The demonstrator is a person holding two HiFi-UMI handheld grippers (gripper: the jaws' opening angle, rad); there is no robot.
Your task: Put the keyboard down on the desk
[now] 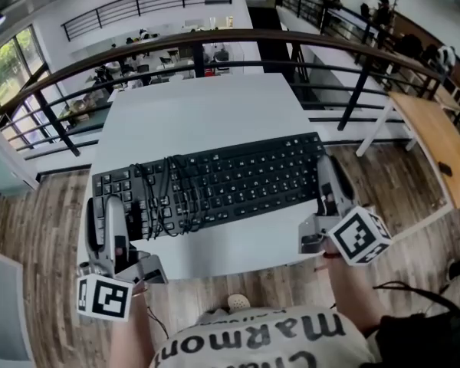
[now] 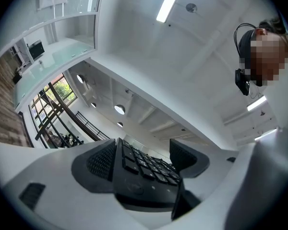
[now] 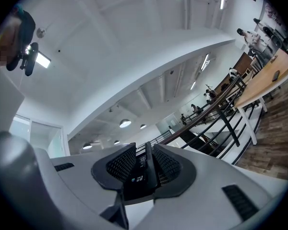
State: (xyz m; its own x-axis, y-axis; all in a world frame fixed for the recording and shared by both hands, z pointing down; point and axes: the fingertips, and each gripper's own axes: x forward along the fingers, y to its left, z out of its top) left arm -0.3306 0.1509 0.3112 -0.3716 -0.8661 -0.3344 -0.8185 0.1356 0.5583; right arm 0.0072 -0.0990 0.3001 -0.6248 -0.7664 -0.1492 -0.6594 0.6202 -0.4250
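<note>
Keyboard lies lengthwise across the desk's near half, cable bunched on top twd the desk's left side. L gripper is clamped on the keyboard's left end at the desk's left edge, jaws hard against it w/ keys showing btwn them. R gripper pinches the right end by the desk's right edge, jaws tight on the thin rim. Can't tell if the keyboard touches the desk or sits just above
</note>
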